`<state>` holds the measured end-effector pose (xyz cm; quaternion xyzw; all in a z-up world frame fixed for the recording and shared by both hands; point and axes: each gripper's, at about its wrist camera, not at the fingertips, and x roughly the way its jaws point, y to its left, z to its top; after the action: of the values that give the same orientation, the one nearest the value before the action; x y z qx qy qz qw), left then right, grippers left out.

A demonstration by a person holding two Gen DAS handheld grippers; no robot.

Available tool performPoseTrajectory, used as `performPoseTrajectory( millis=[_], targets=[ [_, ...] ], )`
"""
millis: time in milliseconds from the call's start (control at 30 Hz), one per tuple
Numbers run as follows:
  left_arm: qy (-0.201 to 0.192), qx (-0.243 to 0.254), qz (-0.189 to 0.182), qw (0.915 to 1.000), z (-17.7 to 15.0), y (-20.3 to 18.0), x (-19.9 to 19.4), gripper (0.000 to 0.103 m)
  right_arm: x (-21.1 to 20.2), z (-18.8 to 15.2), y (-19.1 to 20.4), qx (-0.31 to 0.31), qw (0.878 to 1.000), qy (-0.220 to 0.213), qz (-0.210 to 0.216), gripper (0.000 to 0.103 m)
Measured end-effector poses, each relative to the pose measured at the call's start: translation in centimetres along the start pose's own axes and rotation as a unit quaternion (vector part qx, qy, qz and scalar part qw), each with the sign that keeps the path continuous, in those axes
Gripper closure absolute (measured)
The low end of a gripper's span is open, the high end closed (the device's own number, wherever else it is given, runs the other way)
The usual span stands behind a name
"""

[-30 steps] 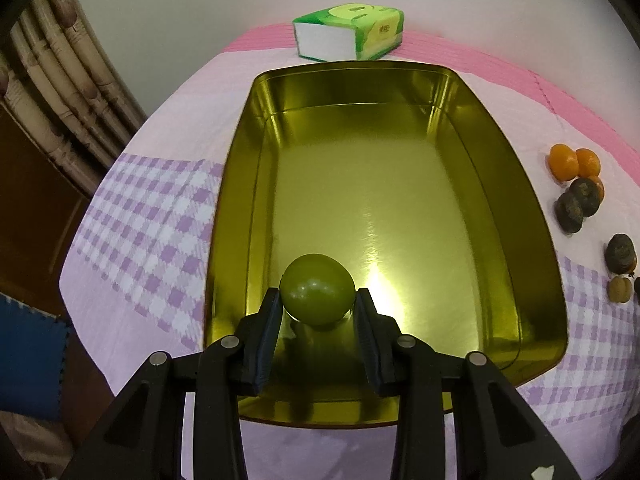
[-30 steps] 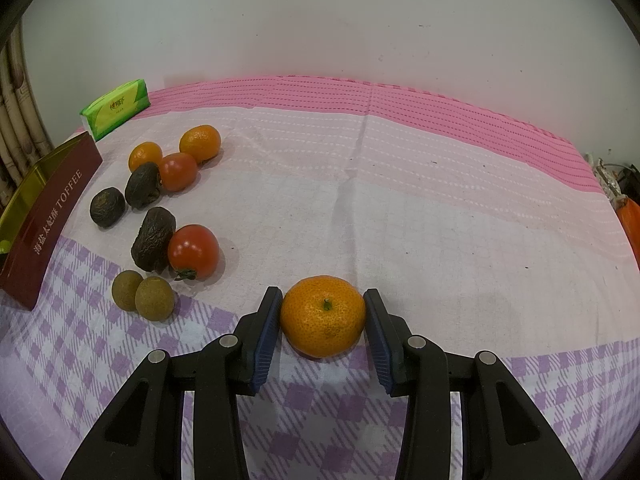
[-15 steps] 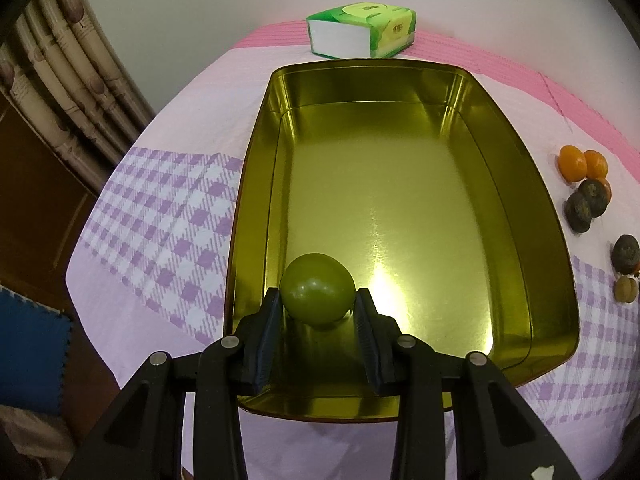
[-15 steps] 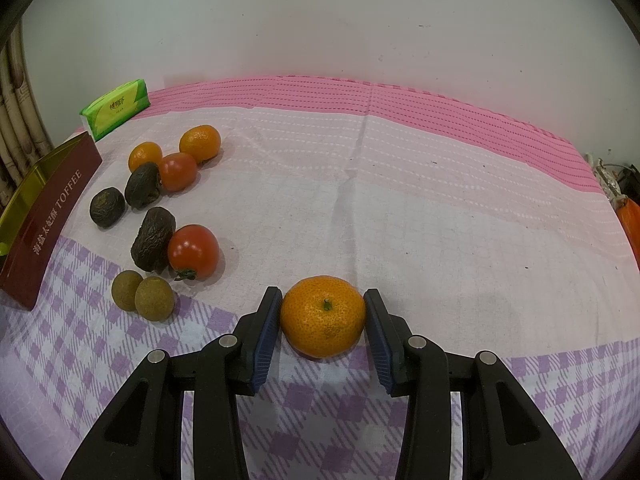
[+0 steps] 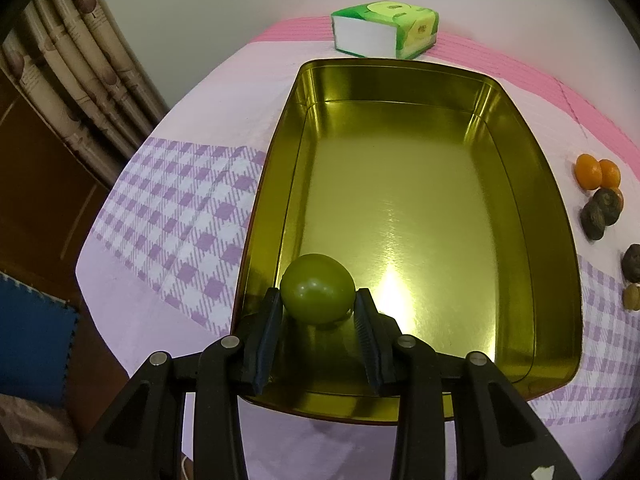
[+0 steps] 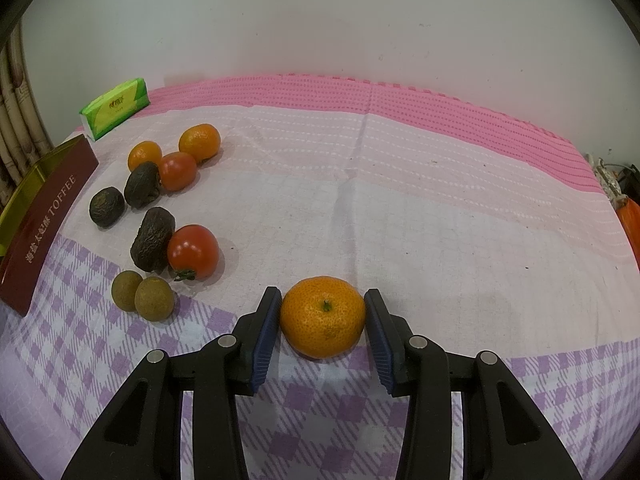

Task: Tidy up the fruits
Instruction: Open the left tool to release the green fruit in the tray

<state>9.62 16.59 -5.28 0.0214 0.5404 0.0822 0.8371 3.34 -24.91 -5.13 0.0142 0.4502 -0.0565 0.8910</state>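
Checked cloth (image 6: 400,240), left gripper (image 5: 318,312) clasping glossy green fruit (image 5: 317,294), right gripper (image 6: 323,316) clasping dimpled mandarin (image 6: 322,316)

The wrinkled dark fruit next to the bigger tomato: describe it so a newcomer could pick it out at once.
Start at the toffee tin on the table's left side and find the loose fruit beside it. Nearest the right gripper lie two small brown fruits; just behind them stands the big tomato. The wrinkled fruit leans against it: elongated, the largest of three dark ones.

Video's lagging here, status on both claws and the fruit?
Left claw shut on green fruit over gold tin. Right claw shut on tangerine. Nothing blocking.
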Motion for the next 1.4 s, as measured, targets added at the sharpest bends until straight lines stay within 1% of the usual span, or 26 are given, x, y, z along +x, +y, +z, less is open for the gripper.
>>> performPoseTrajectory(
  millis=[233, 333, 400, 467, 533, 600, 667, 867, 967, 1033, 1133, 1233, 1400],
  targets=[
    [-0.009, 0.002, -0.003, 1.0, 0.1, 0.1, -0.4, 0.067, 0.1, 0.0, 0.0, 0.0, 1.0, 0.002, -0.001, 0.059],
    [-0.008, 0.003, -0.009, 0.9999, 0.1, -0.1, -0.6, 0.06, 0.2, 0.1, -0.1, -0.002, 1.0, 0.004, -0.003, 0.059],
    [-0.014, 0.006, -0.01, 0.9998, 0.2, -0.4, -0.9, 0.056, 0.2, 0.1, -0.1, -0.005, 1.0, 0.006, -0.005, 0.059],
    [-0.023, 0.011, -0.011, 0.9996, 0.2, -0.6, -1.4, 0.043, 0.2, 0.1, 0.1, -0.007, 1.0, 0.008, -0.006, 0.059],
    [-0.033, 0.016, -0.01, 0.9993, 0.2, -0.9, -1.9, 0.039, 0.2, 0.1, 0.2, -0.009, 1.0, 0.011, -0.007, 0.059],
    [-0.04, 0.02, -0.016, 0.9989, 0.3, -1.1, -2.4, 0.037, 0.2, 0.2, 0.2, -0.011, 1.0, 0.013, -0.008, 0.059],
    [-0.045, 0.021, -0.024, 0.9985, 0.4, -1.2, -2.8, 0.034, 0.2, 0.2, 0.2, -0.011, 1.0, 0.017, -0.008, 0.059],
    [-0.066, 0.025, -0.034, 0.9969, 0.5, -1.6, -4.1, 0.023, 0.2, 0.5, 0.3, -0.015, 0.999, 0.026, -0.012, 0.059],
    [-0.074, 0.028, -0.038, 0.9961, 0.5, -1.8, -4.7, 0.02, 0.0, 0.5, 0.5, -0.018, 0.999, 0.027, -0.016, 0.059],
    [-0.082, 0.027, -0.037, 0.9955, 0.5, -1.9, -5.2, 0.02, 0.0, 0.5, 0.6, -0.019, 0.999, 0.028, -0.017, 0.06],
    [-0.1, 0.028, -0.039, 0.9939, 0.4, -2.0, -6.1, 0.015, -0.1, 0.5, 0.6, -0.02, 0.999, 0.03, -0.02, 0.061],
    [-0.108, 0.032, -0.041, 0.9928, 0.4, -2.2, -6.5, 0.013, -0.1, 0.6, 0.7, -0.019, 0.999, 0.034, -0.022, 0.062],
    [-0.103, 0.033, -0.041, 0.9933, 0.3, -2.2, -6.4, 0.011, -0.5, 0.7, 0.7, -0.02, 0.999, 0.032, -0.021, 0.063]
  ],
)
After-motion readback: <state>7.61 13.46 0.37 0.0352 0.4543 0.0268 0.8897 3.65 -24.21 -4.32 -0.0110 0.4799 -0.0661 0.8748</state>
